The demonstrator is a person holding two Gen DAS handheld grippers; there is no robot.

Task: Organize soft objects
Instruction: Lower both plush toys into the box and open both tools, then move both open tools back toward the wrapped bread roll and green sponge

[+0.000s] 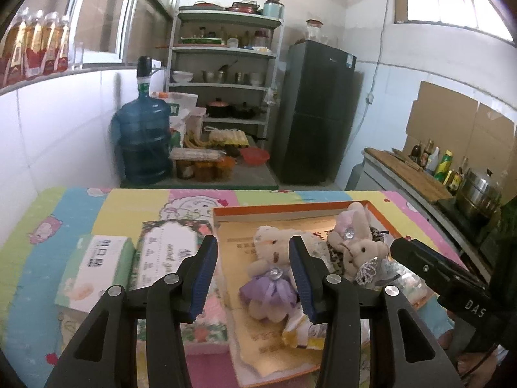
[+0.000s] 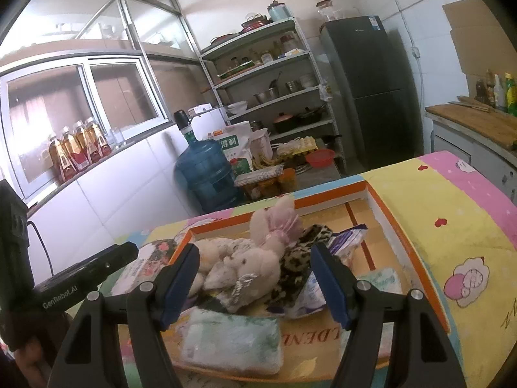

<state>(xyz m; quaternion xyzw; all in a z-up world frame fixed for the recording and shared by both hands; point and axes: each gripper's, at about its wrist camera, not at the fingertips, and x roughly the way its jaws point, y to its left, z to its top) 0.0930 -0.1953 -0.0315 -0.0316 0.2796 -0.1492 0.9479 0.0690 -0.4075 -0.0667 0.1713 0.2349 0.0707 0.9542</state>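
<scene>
purple-dressed bear (image 1: 269, 286) only in left view, tissue pack (image 2: 232, 339) only in right, both hand-held grippers agape, empty

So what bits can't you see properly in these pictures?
- Plush bear in the purple dress, left wrist view: the left gripper's blue finger covers its side.
- Leopard-print cloth, right wrist view: mostly hidden under the plush rabbit.
- Tissue pack, right wrist view: blurred, print unreadable.
- Orange tray's near edge, right wrist view: cut off behind the right gripper.
- Lettering on the tray floor, both views: upside down and partly covered.
</scene>
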